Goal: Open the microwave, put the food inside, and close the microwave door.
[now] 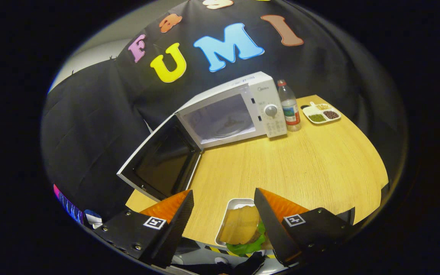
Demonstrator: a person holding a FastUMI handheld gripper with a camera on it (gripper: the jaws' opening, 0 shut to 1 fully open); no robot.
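Note:
A white microwave (239,110) stands at the far side of the wooden table (304,164), beyond my fingers. Its door (160,162) is swung wide open to the left, and the glass turntable shows inside the lit cavity. A white tray (231,214) holding a burger with a lettuce leaf (243,229) sits at the table's near edge, between my fingertips and close to the right finger. My gripper (224,200) is open, its fingers spread on either side of the tray and touching nothing.
A clear plastic bottle (289,107) stands right beside the microwave's control panel. A white divided dish (321,113) with beans and grains lies at the far right corner of the table. Black cloth walls the booth behind.

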